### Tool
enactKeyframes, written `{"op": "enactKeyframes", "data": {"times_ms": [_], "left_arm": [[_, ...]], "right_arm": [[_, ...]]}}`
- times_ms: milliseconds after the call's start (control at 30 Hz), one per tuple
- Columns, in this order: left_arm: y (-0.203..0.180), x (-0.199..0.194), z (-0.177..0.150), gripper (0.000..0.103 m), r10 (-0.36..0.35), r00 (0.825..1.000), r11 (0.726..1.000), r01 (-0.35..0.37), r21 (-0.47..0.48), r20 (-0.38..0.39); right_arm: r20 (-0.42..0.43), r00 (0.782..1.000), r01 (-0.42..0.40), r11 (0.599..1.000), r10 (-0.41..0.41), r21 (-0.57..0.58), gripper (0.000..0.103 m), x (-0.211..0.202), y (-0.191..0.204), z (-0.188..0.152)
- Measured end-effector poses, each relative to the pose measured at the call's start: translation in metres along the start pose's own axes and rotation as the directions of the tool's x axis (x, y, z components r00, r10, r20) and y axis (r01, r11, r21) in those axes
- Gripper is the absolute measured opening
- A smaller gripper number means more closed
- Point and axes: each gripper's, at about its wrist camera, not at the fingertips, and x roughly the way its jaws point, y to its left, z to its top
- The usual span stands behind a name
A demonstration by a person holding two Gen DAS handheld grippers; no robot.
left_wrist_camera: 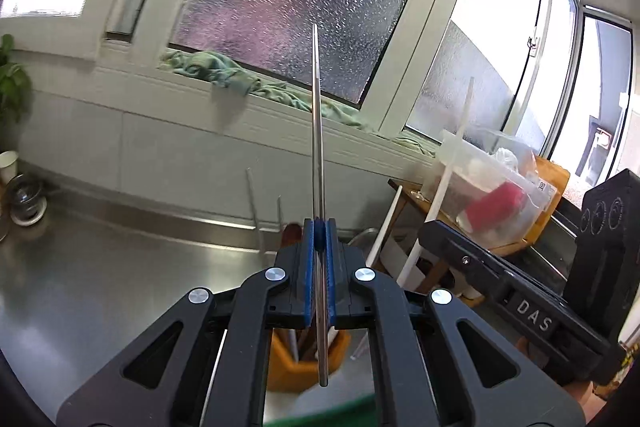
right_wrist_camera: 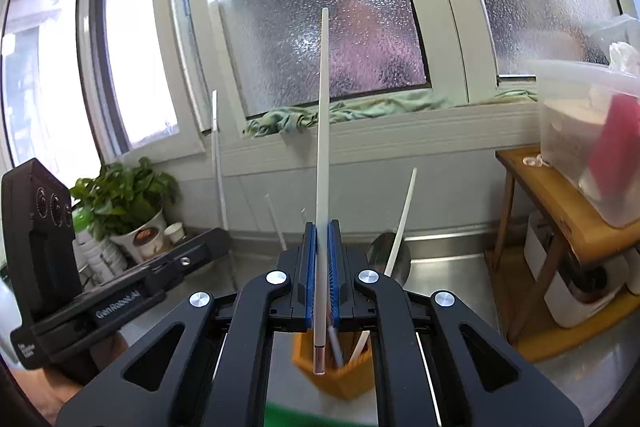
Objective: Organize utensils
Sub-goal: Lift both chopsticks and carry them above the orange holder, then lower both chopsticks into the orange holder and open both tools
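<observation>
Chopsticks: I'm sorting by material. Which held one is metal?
The left claw grips the silver metal chopstick; the right claw holds a white chopstick.

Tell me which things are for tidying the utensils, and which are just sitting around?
For the job:
- silver chopstick in the left gripper
- white chopstick in the right gripper
- orange holder with utensils
- spoon

Just lying about:
- green cloth
- potted plant
- plastic box
- wooden stool
</observation>
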Motion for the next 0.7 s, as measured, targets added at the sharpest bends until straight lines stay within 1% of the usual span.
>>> {"op": "enactKeyframes", "data": {"times_ms": [100, 300, 467, 600, 700], "left_arm": [[0.003, 0.019, -0.003, 0.004, 0.0, 1.0, 1.0, 0.0, 0.011, 0.001], [0.02, 0.048, -0.019, 0.004, 0.003, 0.999, 1.0, -0.004, -0.004, -0.032], [0.023, 0.054, -0.038, 0.004, -0.007, 0.999, 1.0, 0.008, 0.025, -0.053], [0.026, 0.054, -0.055, 0.004, -0.041, 0.997, 0.998, 0.044, 0.044, -0.066], [0.031, 0.055, -0.065, 0.004, -0.053, 0.994, 0.997, 0.058, 0.044, -0.094]], "right_arm": [[-0.006, 1.0, 0.004, 1.0, -0.004, 0.013, 0.006, 0.011, -0.008, 0.0], [-0.042, 0.999, 0.008, 1.0, -0.007, 0.027, 0.006, 0.031, -0.021, -0.013], [-0.068, 0.998, -0.004, 1.0, 0.006, 0.027, 0.006, 0.037, -0.026, -0.028], [-0.101, 0.995, -0.009, 0.999, 0.012, 0.032, 0.006, 0.039, -0.031, -0.041], [-0.13, 0.991, -0.016, 0.999, 0.022, 0.042, 0.007, 0.04, -0.035, -0.05]]}}
